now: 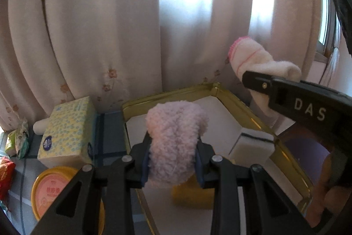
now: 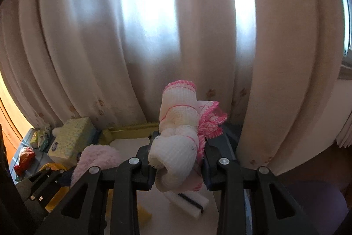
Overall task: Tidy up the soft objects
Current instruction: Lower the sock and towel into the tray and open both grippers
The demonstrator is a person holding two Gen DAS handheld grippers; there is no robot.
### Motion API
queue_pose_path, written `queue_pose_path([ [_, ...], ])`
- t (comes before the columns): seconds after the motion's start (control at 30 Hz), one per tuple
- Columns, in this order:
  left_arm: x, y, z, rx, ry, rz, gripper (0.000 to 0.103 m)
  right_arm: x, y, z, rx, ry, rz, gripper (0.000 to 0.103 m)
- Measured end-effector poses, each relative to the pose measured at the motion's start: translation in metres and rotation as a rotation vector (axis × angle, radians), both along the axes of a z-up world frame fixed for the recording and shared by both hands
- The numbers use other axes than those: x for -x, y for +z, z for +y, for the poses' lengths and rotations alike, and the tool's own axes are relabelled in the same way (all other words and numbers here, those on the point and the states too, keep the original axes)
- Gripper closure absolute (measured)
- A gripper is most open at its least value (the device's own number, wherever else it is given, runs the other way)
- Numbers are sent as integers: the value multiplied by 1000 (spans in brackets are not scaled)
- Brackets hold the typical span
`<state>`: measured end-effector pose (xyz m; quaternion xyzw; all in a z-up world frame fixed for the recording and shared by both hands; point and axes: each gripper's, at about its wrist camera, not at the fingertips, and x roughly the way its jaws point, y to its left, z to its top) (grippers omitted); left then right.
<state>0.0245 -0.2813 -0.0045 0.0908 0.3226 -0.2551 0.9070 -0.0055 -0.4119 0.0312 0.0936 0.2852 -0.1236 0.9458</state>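
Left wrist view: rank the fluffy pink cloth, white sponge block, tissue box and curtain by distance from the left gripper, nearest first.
1. Fluffy pink cloth, clamped in the left gripper.
2. White sponge block, just right, inside the gold-rimmed tray.
3. Tissue box, off to the left, outside the tray.
4. Curtain, behind everything.

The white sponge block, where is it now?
In the left wrist view, the white sponge block lies inside the gold-rimmed tray against its right rim, right of the fluffy pink cloth.

Both wrist views toward curtain (image 1: 105, 36)
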Motion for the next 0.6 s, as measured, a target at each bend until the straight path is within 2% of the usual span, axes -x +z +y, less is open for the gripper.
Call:
queue_pose_path([
  [0.23, -14, -5, -14, -33, 22, 20, 69, -29, -22, -12, -85, 36, 113, 64],
  [0.3, -16, -7, -17, -42, 24, 20, 64, -34, -31, -15, -132, 47, 137, 62],
  [0.4, -14, -5, -18, -33, 12, 9, 38, -40, -38, -19, -215, 78, 155, 48],
  [0.43, -11, -2, -18, -31, 14, -8, 20, -41, -40, -21, -249, 88, 163, 40],
  [0.47, -6, 1, -17, -26, 15, -31, 3, -39, -40, -23, -278, 93, 160, 38],
  [0.5, -1, 4, -15, -17, 15, -59, 0, -37, -39, -24, -304, 102, 144, 38],
  [0.6, 15, 16, -9, 1, -7, -115, 1, -23, -31, -29, -383, 128, 68, 37],
])
